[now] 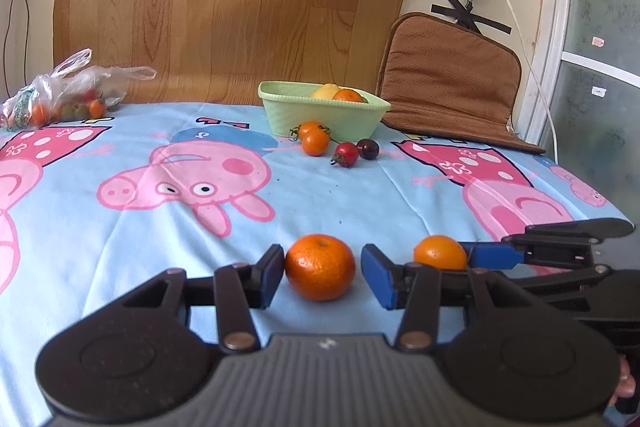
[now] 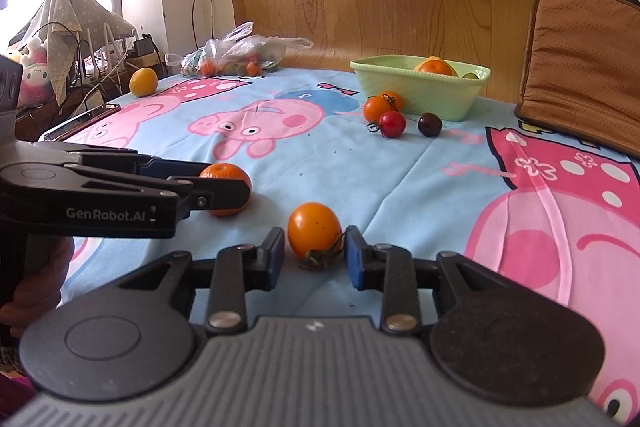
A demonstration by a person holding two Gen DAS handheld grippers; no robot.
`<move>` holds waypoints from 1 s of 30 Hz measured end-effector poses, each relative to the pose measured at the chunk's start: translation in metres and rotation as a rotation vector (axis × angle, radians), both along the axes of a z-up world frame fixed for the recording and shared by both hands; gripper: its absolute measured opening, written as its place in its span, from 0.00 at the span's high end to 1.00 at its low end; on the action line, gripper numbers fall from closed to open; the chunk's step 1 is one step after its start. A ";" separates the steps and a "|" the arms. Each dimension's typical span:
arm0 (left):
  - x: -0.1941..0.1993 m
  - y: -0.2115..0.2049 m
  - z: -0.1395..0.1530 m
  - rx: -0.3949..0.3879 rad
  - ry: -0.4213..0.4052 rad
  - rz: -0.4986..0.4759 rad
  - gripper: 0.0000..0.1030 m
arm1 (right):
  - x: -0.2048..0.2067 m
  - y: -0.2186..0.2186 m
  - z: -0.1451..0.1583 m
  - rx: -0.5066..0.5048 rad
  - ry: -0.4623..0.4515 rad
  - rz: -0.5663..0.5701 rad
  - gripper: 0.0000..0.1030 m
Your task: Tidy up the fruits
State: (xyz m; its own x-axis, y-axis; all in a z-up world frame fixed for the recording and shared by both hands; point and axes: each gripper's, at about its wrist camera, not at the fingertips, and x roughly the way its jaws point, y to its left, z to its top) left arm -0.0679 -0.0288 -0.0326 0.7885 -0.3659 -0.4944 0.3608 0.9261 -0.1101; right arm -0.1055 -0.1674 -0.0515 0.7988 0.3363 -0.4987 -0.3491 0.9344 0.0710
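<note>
- Orange and round, the mandarin sat on the tabletop between the two pads of the left hand-held gripper.
- One pad touched its left side, but the other pad stood a little apart, so the left hand-held gripper was spread and not squeezing yet.
- Just beside it, the orange tomato with a dry green stem sat between the pads of the right hand-held gripper.
- Small gaps showed on both sides, so that gripper was spread too, holding nothing.
- I think the step in hand was picking up: each gripper was set around its own fruit.
- Next, I think both needed to press shut softly, lift, and carry the fruit to the green basket at the far side.
- The tomato looked soft, so a hard squeeze could squash it.
- The basket already held an orange and a yellow fruit.
- In front of the basket lay two small orange tomatoes, a red tomato and a dark cherry-like fruit; these could get bumped on the way in.
- The two grippers were close together, so they could knock each other when lifting.
- A plastic bag of small fruits lay far off at the left, and a brown cushion leaned by the wall.
</note>
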 end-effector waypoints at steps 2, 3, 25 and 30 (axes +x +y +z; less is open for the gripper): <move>0.000 0.000 -0.001 0.005 0.001 0.001 0.58 | 0.000 0.000 0.000 -0.001 -0.001 0.003 0.66; 0.001 0.000 -0.001 0.003 0.004 0.001 0.58 | 0.000 0.000 0.000 0.000 -0.001 0.003 0.66; 0.000 0.003 -0.006 -0.057 0.024 -0.053 0.62 | 0.001 0.001 0.000 -0.012 -0.006 -0.040 0.70; 0.000 0.003 -0.005 -0.063 0.029 -0.049 0.62 | -0.001 0.001 0.000 -0.018 -0.010 -0.043 0.70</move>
